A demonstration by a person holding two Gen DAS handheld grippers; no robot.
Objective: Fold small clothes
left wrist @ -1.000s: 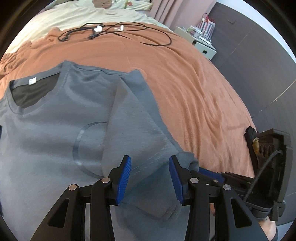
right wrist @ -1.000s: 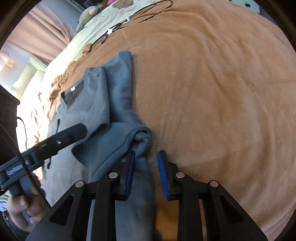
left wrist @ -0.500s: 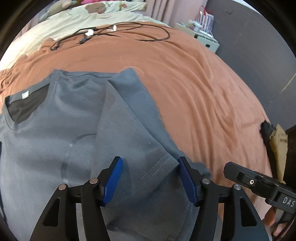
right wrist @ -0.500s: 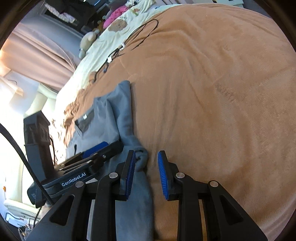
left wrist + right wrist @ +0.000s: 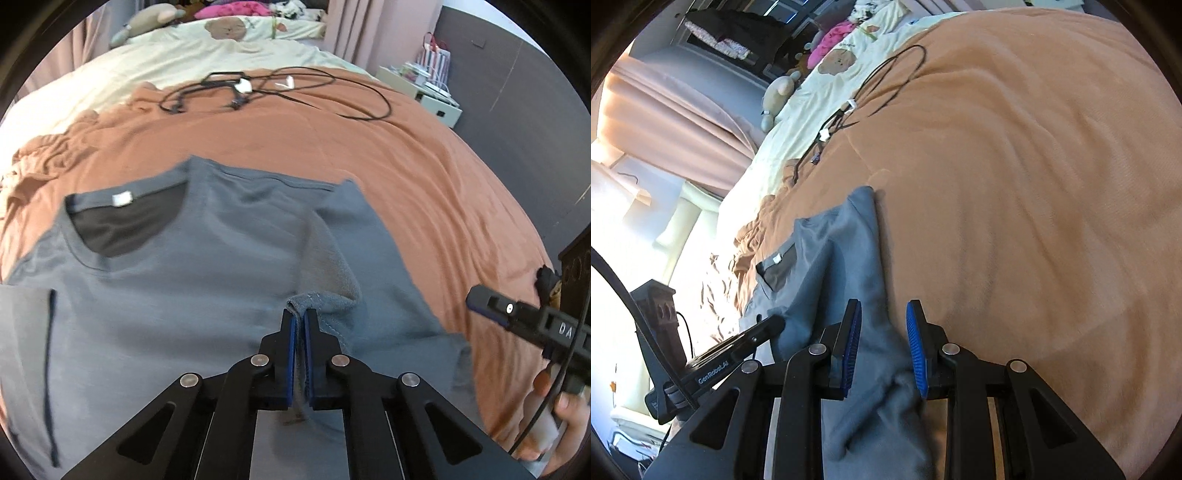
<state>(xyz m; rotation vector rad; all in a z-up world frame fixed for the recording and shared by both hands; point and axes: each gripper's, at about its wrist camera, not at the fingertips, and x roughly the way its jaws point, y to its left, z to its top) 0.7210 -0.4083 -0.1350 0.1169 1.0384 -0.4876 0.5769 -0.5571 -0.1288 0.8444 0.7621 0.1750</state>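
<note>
On bed, centre of left wrist view: grey T-shirt [image 5: 192, 295], spread flat on rust-orange blanket [image 5: 424, 177], neckline with white label [image 5: 122, 199] at 10 o'clock, right side folded inward over the body.

Left claw [image 5: 299, 325]: at 6 o'clock, blue pads nearly together, pinching a bunched hem edge of the T-shirt between them.

Right claw [image 5: 882, 339]: at 6 o'clock in right wrist view, jaws parted, blue pads either side of a ridge of T-shirt fabric; cloth lies between them, not squeezed. Same claw appears at 4 o'clock in left wrist view, with a hand [image 5: 569, 421] on its grip.

Black cables [image 5: 273, 88]: tangled with small white plugs, 12 o'clock on the blanket, well apart from the T-shirt.

Cream sheet [image 5: 166, 62]: beyond the blanket, 12 o'clock, with bear-print pillow [image 5: 236, 29] and plush toy [image 5: 147, 26].

White cabinet [image 5: 424, 88]: 2 o'clock, beside the bed, against a dark wall.

Pink curtain [image 5: 665, 122]: 10 o'clock in right wrist view.
</note>
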